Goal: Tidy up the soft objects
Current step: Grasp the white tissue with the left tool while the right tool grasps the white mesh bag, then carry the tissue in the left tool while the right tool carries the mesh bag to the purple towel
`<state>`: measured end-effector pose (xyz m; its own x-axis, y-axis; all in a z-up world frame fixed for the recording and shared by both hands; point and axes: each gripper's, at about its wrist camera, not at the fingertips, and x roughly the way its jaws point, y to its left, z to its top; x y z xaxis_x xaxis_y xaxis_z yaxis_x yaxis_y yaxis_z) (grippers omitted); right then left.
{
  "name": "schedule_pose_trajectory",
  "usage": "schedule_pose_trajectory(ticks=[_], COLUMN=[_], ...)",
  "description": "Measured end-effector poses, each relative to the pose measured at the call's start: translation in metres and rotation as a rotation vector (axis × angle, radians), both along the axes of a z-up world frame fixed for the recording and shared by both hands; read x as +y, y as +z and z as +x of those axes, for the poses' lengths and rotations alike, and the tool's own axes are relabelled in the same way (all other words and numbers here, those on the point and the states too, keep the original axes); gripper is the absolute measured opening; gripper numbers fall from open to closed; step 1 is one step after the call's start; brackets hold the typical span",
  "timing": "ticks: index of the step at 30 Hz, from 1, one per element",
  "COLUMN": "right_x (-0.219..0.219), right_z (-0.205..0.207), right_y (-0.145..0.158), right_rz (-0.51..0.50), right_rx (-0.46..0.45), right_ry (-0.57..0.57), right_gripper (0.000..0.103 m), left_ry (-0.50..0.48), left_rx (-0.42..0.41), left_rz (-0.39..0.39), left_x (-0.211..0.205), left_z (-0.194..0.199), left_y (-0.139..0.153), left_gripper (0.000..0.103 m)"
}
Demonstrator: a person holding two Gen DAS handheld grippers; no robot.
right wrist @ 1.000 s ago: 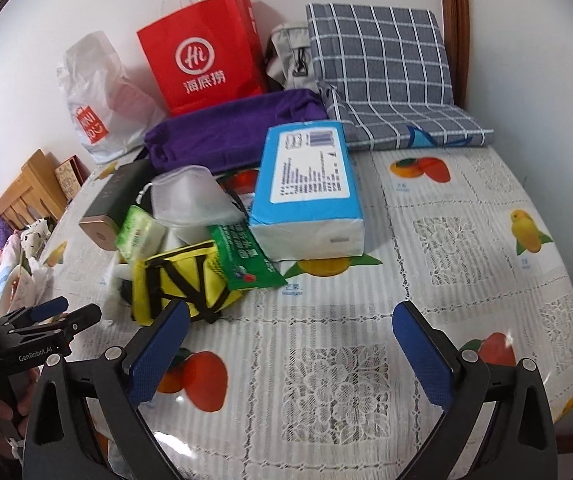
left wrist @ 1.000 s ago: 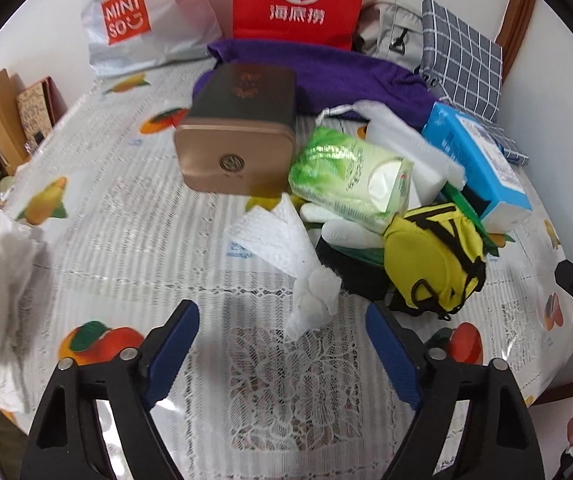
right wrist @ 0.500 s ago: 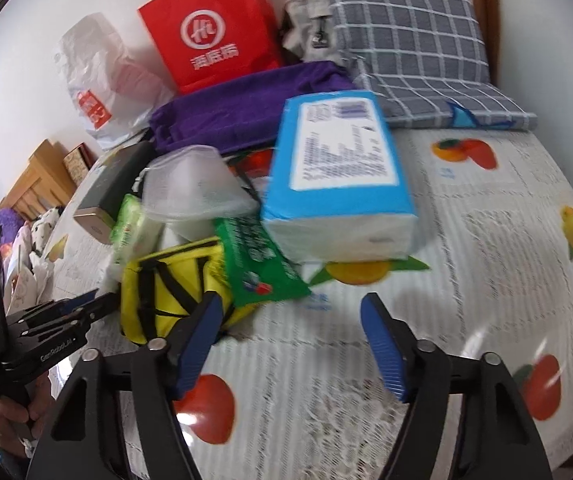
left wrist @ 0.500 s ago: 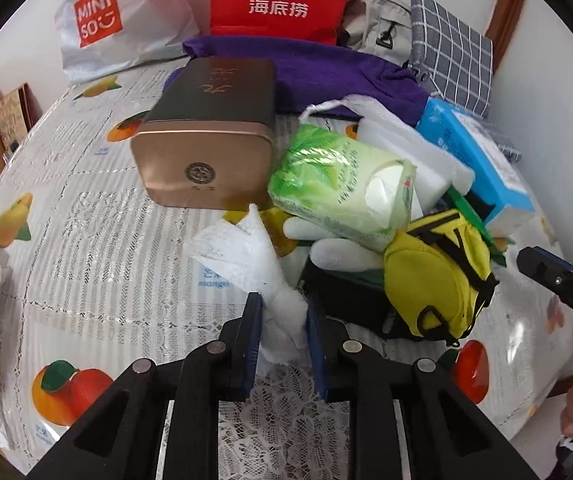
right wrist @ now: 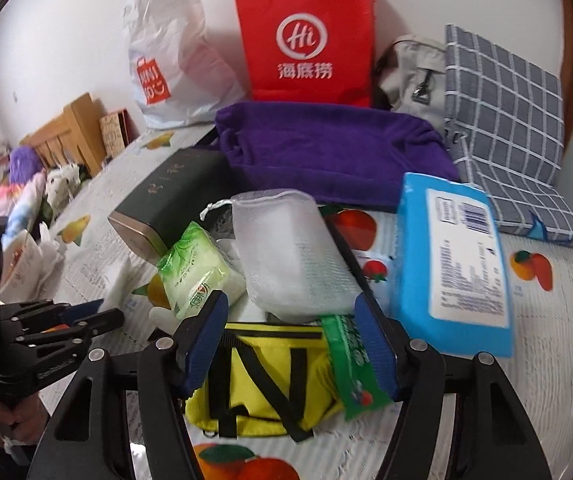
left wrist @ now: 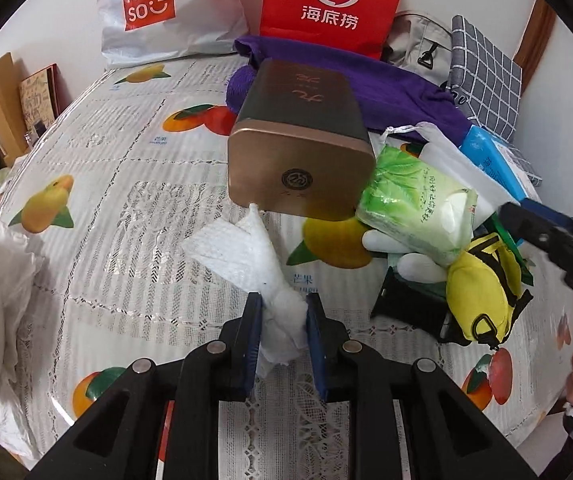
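A crumpled white paper towel lies on the fruit-print tablecloth, and my left gripper is shut on its near end. My right gripper hangs over the pile with its jaws closing. A yellow pouch with black straps and a green packet lie between its blue pads, which straddle them without a clear squeeze. The same yellow pouch sits right of the towel in the left wrist view. Each view shows the other gripper at its edge, held by a hand.
The pile holds a green tissue pack, a white mesh bag, a blue tissue box and a white glove. A bronze tin lies beside a purple towel. Behind are a red bag, a white bag and a checked cushion.
My left gripper went from wide open to shut on the paper towel, then eased forward. My right gripper swung left over the yellow pouch, rolled, and narrowed its jaws.
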<state>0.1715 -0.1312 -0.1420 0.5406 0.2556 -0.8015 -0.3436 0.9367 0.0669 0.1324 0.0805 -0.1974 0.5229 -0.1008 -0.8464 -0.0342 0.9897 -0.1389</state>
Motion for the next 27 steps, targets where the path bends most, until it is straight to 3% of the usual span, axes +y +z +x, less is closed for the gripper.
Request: schedule_pose_trajectory(ticks=[3,4,5,6,8,12,21,27], right_x=[0.008,0.010,0.011,0.011,0.009,-0.003,-0.040,-0.089], right_z=[0.009,0.011,0.012,0.014,0.012,0.000,-0.058,-0.093], right_y=[-0.009,-0.011,-0.012,-0.013,-0.007,0.012,0.042,0.042], right_rz=[-0.024,-0.027,-0.028,-0.031,-0.023,0.056,0.099,0.195], right_rx=[0.023,0.027,0.029,0.029,0.005,-0.025,-0.060,0.000], right_ry=[0.006,0.011,0.014,0.019,0.019,0.025,0.009,-0.031], right_gripper=[0.049,0.033,0.025,0.024,0.010,0.006,0.006,0.006], left_ry=[0.004,0.002,0.001,0.001,0.003,0.020,0.057,0.072], left_rx=[-0.003,-0.005,-0.006,-0.006,-0.007,0.000,-0.004,-0.006], left_rz=[-0.013,-0.014,-0.016,-0.018,-0.024,-0.029,0.010,0.011], left_x=[0.000,0.000,0.000,0.000,0.001,0.002,-0.003,-0.007], left_z=[0.001,0.002,0.002,0.002,0.002,-0.001,-0.019,-0.028], left_y=[-0.001,-0.001,-0.001,-0.001,-0.001,0.000,0.013,0.018], left_gripper=[0.021,0.021,0.021,0.021,0.021,0.021,0.021,0.021])
